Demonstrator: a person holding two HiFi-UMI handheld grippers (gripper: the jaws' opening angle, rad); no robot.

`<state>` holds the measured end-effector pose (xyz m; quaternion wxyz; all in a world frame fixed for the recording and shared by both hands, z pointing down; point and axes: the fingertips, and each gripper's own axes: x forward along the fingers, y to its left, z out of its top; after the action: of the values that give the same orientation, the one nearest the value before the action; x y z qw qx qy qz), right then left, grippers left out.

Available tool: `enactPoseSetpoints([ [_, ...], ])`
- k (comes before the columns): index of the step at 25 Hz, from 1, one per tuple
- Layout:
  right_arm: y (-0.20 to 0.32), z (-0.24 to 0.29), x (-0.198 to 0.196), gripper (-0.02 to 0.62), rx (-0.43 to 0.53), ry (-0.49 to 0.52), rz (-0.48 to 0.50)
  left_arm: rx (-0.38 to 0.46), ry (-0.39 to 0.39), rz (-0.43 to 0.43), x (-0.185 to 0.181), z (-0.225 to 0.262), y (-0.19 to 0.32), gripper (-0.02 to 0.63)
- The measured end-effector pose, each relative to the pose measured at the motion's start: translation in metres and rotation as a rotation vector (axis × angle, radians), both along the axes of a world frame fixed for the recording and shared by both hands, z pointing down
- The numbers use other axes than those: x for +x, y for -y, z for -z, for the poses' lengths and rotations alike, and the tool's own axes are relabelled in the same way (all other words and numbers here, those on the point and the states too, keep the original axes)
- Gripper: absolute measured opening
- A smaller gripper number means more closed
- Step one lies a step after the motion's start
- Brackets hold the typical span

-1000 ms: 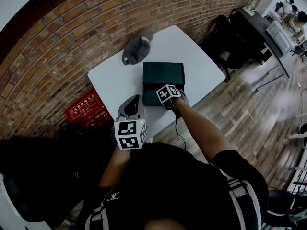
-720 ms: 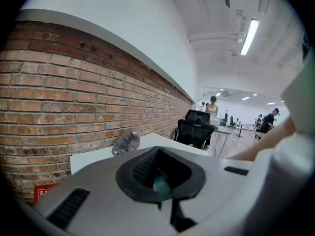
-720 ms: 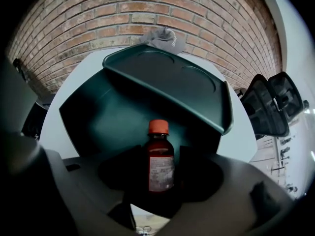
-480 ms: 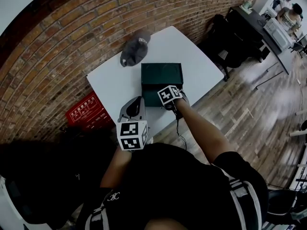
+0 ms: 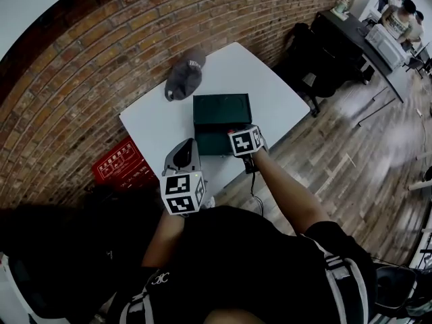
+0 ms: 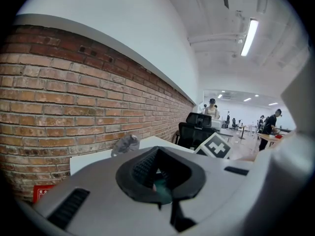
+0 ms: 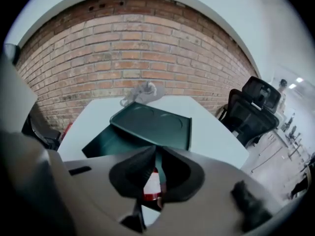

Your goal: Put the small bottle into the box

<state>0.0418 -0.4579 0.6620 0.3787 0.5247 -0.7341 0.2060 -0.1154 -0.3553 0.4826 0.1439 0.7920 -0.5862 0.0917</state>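
Note:
A dark green box (image 5: 221,104) lies open on the white table (image 5: 263,73); in the right gripper view its tray (image 7: 152,122) shows two round recesses. My right gripper (image 5: 236,132) hovers over the box's near edge. Its jaws have just been closing, and the right gripper (image 7: 156,173) is now shut on the small bottle (image 7: 152,185), white with a red band. My left gripper (image 5: 187,147) hangs at the table's near edge, left of the box. In its own view the left gripper (image 6: 158,176) has its pads together with nothing seen held.
A grey cap (image 5: 185,75) lies at the table's far left corner by the brick wall. A red crate (image 5: 125,160) stands on the floor to the left. Black office chairs (image 5: 317,52) and a desk with people stand to the right.
My right gripper has risen and turned above the box's near edge, its marker cube now nearer me and larger. The left gripper has stayed put.

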Motion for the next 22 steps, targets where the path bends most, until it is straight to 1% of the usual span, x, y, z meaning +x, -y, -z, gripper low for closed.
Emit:
enactPoseSetpoints([
  [1,0.001,0.010,0.002,0.049,0.039,0.029,-0.008,0.000,0.001,-0.002,0.003,0.000,0.000,0.003],
  [2,0.002,0.021,0.002,0.040,0.074,0.072,-0.011,0.000,0.003,-0.003,0.005,0.000,-0.001,0.004],
  [6,-0.006,0.080,-0.001,0.031,0.226,0.342,0.002,0.003,0.007,-0.001,0.010,0.002,-0.001,0.003],
  [8,-0.012,0.112,0.002,0.031,0.309,0.426,0.011,0.004,0.009,-0.001,0.013,0.003,0.000,0.003],
  [11,-0.016,0.150,0.014,0.031,0.419,0.465,-0.001,0.006,0.010,-0.003,0.018,0.005,0.004,0.003],
  [15,-0.027,0.195,0.035,0.029,0.527,0.542,-0.053,0.015,0.015,-0.022,0.031,0.008,0.008,0.004],
  [17,-0.034,0.215,0.047,0.029,0.581,0.556,-0.073,0.020,0.018,-0.034,0.038,0.010,0.011,0.003],
  [19,-0.041,0.232,0.058,0.029,0.638,0.537,-0.089,0.025,0.019,-0.045,0.044,0.012,0.014,0.003],
  [22,-0.054,0.254,0.076,0.029,0.733,0.467,-0.110,0.032,0.020,-0.061,0.054,0.015,0.017,0.003],
])
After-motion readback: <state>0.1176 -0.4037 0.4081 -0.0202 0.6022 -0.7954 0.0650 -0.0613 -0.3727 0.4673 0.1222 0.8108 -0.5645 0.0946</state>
